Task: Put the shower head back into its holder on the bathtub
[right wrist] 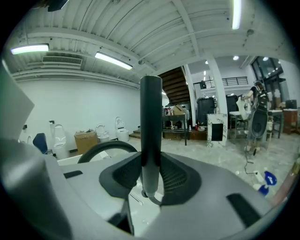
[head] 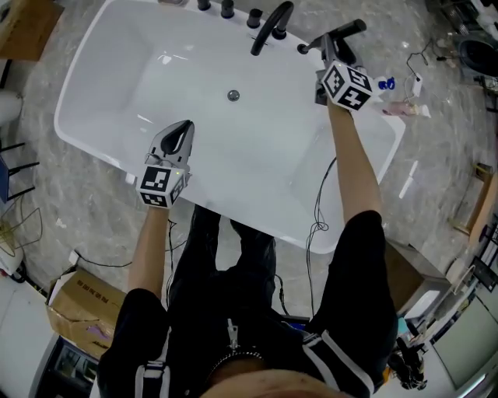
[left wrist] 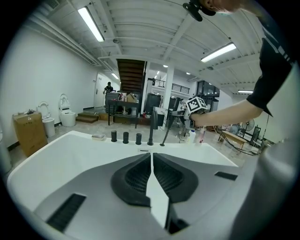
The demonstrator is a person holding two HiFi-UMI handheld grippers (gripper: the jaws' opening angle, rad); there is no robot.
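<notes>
The white bathtub (head: 93,85) lies below me, its black taps (head: 228,9) and curved spout (head: 271,27) on the far rim. My right gripper (head: 327,61) hovers over the far right rim, shut on the black shower head (head: 346,31). In the right gripper view the shower head's handle (right wrist: 151,131) stands upright between the pads, with the spout (right wrist: 105,147) behind it to the left. My left gripper (head: 185,127) is shut with nothing in it, above the near rim. In its own view the left gripper (left wrist: 152,157) faces the taps (left wrist: 125,137). I cannot pick out the holder.
A drain (head: 233,95) sits mid-tub. A black cable (head: 317,214) hangs over the near right rim. Blue and pink items (head: 397,97) lie beyond the tub's right end. A cardboard box (head: 78,299) stands on the floor at lower left.
</notes>
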